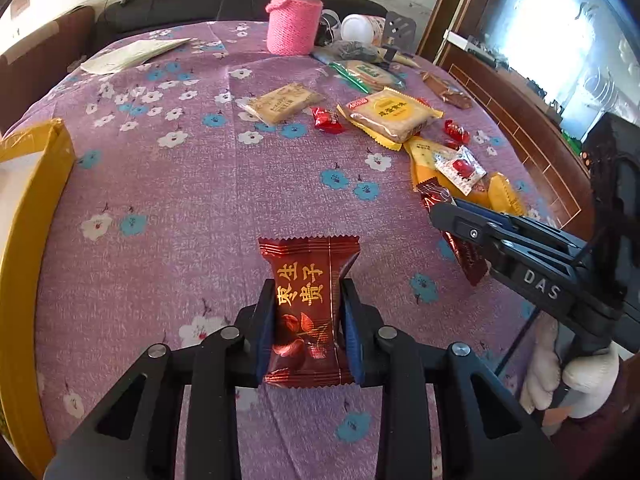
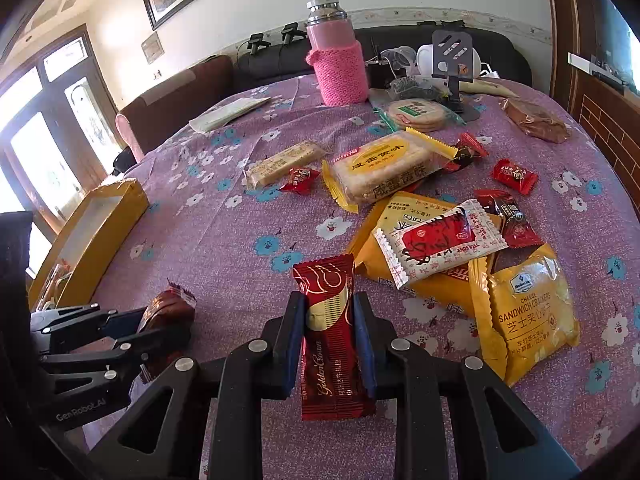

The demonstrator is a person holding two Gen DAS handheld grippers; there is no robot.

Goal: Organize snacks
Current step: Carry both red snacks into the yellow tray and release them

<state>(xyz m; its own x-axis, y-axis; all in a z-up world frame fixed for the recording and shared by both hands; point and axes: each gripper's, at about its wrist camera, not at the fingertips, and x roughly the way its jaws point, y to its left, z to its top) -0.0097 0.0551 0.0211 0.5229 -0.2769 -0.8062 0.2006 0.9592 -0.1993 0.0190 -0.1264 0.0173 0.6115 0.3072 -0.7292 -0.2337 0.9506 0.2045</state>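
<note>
Left gripper [image 1: 308,320]: jaws drawn in, blue pads pressing both sides of a dark red date candy packet [image 1: 307,312] with gold characters. Packet stands upright between the pads, its crimped top edge clear above the fingertips, its lower edge below them. Seen from the right wrist view, this gripper [image 2: 160,326] sits low at the left, the same brown-red packet [image 2: 170,310] at its tip, just above the tabletop [image 2: 224,240].

Right gripper [image 2: 330,332]: jaws drawn in, pads pinching a long red GoldenCrown wafer bar [image 2: 330,336] about its middle. Bar upright, both ends projecting past the pads. In the left wrist view this gripper [image 1: 452,220] enters from the right, held by a white-gloved hand [image 1: 576,380], the bar [image 1: 460,240] hanging across its tip.

Tabletop, purple floral cloth: loose snacks spread over the right half.
- Cheese sandwich crackers, yellow pack [image 2: 528,316], nearest the right gripper.
- White-and-red sachet [image 2: 440,240] lying on a larger yellow pack [image 2: 400,216].
- Egg-yolk biscuit pack [image 2: 384,168], yellow ends, mid-table.
- Pale biscuit bar [image 2: 286,162] beside it.
- Small red candies, one [image 2: 300,180] near the bar, one [image 2: 514,176] further right.
- Round crackers, green wrapper [image 2: 416,114], toward the far side.

Yellow cardboard box [image 2: 92,236]: left edge of the tabletop, open top.

Pink flask in knitted sleeve [image 2: 338,60]: far side, upright.
</note>
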